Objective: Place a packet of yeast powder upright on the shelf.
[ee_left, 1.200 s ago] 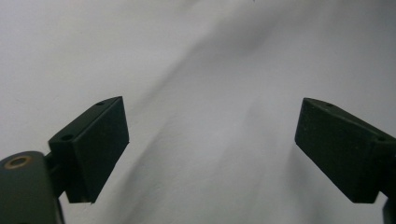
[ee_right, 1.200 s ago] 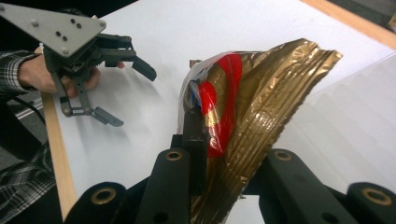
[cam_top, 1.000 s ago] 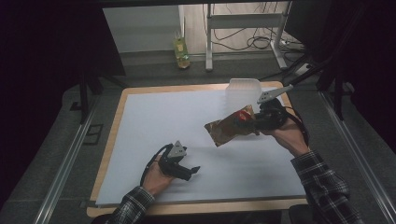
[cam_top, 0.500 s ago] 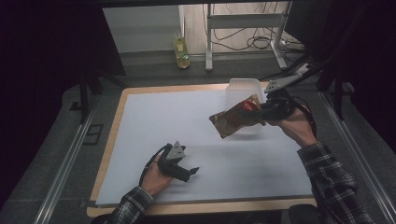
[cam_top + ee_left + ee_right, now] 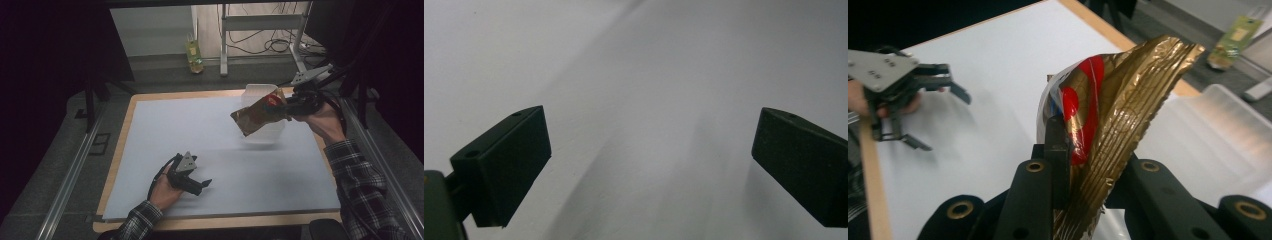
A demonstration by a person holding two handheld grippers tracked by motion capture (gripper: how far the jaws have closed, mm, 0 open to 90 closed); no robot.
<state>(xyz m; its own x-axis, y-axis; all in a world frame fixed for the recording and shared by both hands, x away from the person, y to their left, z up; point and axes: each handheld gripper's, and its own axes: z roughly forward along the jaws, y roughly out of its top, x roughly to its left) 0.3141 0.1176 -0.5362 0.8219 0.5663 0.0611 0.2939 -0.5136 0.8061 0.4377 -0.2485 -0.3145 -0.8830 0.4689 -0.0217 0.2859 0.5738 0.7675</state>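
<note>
A crinkled gold snack bag [image 5: 257, 116] with red print hangs in the air, pinched at one end by my right gripper [image 5: 286, 106], which is shut on it. In the right gripper view the bag [image 5: 1118, 90] rises from between the black jaws of the right gripper [image 5: 1080, 150]. It hangs over a translucent white container [image 5: 260, 92] at the back right of the table. My left gripper [image 5: 205, 184] rests on the white mat near the front left. Its jaws have just been opening, and the left gripper [image 5: 649, 165] stands open with nothing between them.
The white mat [image 5: 200, 135] covers a wood-edged table. The container [image 5: 1218, 130] lies just beyond the bag. A green bottle [image 5: 195, 52] stands on the floor behind the table, near metal legs and cables. The left gripper [image 5: 945, 120] shows far off on the mat.
My right gripper has lifted the bag and carried it to the right, over the container. The left hand has stayed where it was on the mat.
</note>
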